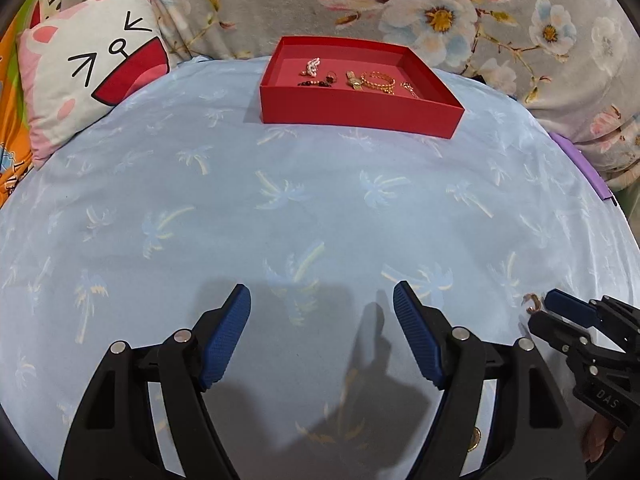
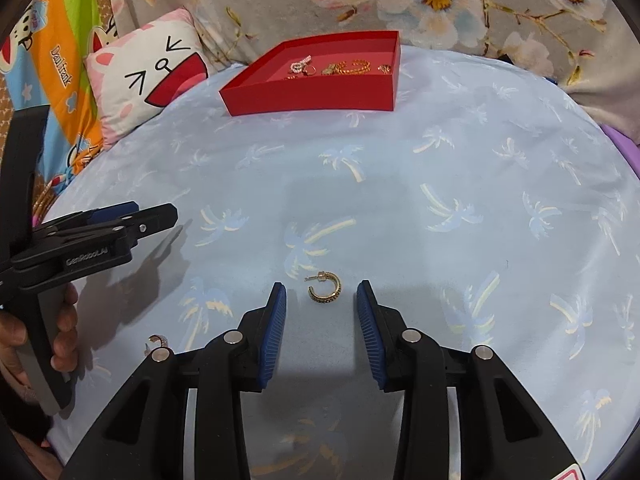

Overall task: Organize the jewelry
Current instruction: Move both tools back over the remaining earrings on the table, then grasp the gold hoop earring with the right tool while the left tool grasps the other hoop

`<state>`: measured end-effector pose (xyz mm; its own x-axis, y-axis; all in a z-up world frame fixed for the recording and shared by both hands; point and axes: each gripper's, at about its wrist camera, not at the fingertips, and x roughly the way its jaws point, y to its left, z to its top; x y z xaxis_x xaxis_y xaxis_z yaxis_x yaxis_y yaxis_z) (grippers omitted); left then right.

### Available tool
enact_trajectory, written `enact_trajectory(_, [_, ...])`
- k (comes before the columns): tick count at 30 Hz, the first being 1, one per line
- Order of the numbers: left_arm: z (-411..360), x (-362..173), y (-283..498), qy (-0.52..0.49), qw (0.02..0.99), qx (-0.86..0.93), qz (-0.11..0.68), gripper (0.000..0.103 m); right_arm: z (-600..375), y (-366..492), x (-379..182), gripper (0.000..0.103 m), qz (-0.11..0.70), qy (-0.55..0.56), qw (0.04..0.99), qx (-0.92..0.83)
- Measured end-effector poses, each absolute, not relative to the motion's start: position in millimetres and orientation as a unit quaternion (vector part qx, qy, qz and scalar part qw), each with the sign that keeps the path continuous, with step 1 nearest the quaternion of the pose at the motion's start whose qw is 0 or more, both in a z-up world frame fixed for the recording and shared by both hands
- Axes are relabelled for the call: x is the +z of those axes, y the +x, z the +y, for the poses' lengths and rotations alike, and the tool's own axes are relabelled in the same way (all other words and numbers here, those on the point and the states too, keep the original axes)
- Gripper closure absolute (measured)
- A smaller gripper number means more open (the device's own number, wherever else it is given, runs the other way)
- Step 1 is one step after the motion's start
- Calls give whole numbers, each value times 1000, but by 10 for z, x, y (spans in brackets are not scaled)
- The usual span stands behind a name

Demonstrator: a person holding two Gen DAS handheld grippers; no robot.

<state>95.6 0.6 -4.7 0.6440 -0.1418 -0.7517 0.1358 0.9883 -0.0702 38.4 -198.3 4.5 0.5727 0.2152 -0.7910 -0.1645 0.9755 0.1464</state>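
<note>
A red tray [image 1: 352, 110] [image 2: 312, 98] at the far side of the blue palm-print cloth holds several pieces of jewelry, among them a gold bracelet [image 1: 378, 80] [image 2: 354, 66] and a pearl piece [image 1: 313, 65]. A gold hoop earring [image 2: 325, 287] lies on the cloth just ahead of and between the tips of my open right gripper [image 2: 322, 294]. It also shows in the left wrist view [image 1: 532, 303], beside the right gripper [image 1: 546, 310]. A second small earring [image 2: 158, 341] lies by the right gripper's left arm. My left gripper [image 1: 322, 296] [image 2: 154, 214] is open and empty over bare cloth.
A white and pink cat-face cushion [image 1: 88, 68] [image 2: 148, 76] lies at the back left. A floral fabric [image 1: 440, 8] rises behind the tray. A purple edge [image 1: 588, 168] shows at the right under the cloth.
</note>
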Motion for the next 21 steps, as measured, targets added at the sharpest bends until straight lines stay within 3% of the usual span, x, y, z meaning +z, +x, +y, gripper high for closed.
enact_trajectory(8, [-50, -27, 801, -1, 905, -95, 415, 32, -1948, 436, 38, 88, 453, 5, 887, 92])
enact_trajectory(17, [-218, 22, 457, 23, 900, -141, 413, 32, -1977, 417, 39, 91, 451, 16, 888, 89])
enact_trajectory(19, [-277, 13, 360, 31, 895, -157, 416, 32, -2011, 394, 45, 102, 450, 21, 889, 86])
enact_trajectory(21, [-337, -16, 262, 40, 890, -171, 421, 32, -2052, 383, 30, 103, 453, 28, 887, 86])
